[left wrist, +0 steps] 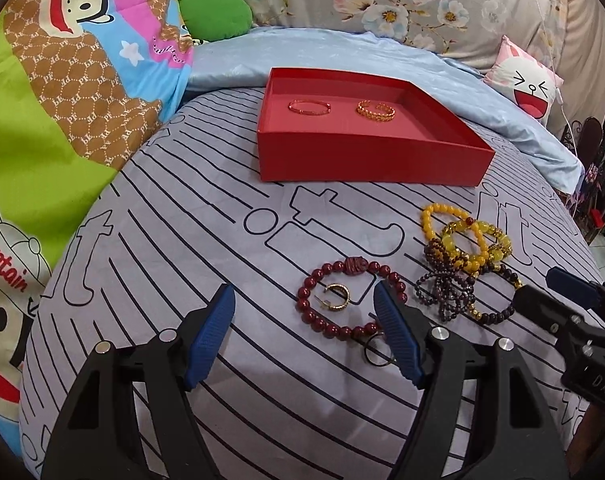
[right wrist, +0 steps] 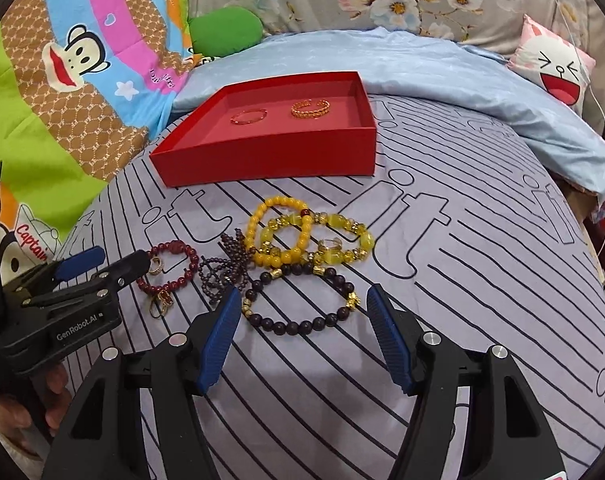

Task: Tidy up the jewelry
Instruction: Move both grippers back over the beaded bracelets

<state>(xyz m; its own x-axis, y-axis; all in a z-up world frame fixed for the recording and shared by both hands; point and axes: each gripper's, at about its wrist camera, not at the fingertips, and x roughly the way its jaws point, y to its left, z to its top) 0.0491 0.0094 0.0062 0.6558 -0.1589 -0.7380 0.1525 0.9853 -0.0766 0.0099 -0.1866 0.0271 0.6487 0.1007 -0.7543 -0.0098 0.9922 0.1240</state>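
Note:
A red box (left wrist: pixel 366 160) (right wrist: pixel 262 164) sits on the bed and holds two gold bangles (left wrist: pixel 309 107) (left wrist: pixel 375 110). In front of it lie a dark red bead bracelet (left wrist: pixel 302 300) (right wrist: pixel 190 260) with a gold hoop earring (left wrist: pixel 334 297) inside it, yellow bead bracelets (left wrist: pixel 434 216) (right wrist: pixel 262 216), a purple bead bundle (left wrist: pixel 442 296) (right wrist: pixel 222 276) and a dark bracelet with gold beads (right wrist: pixel 302 326). My left gripper (left wrist: pixel 303 288) (right wrist: pixel 124 256) hovers open over the red bracelet. My right gripper (right wrist: pixel 304 292) (left wrist: pixel 542 288) stands open over the dark bracelet. Neither holds anything.
The grey striped sheet (left wrist: pixel 182 248) covers the bed. A blue blanket (right wrist: pixel 442 72) lies behind the box and a cartoon quilt (left wrist: pixel 62 100) on the left. A pink cushion (right wrist: pixel 558 72) and the bed's edge are at the right. A hand (right wrist: pixel 54 392) holds the left gripper.

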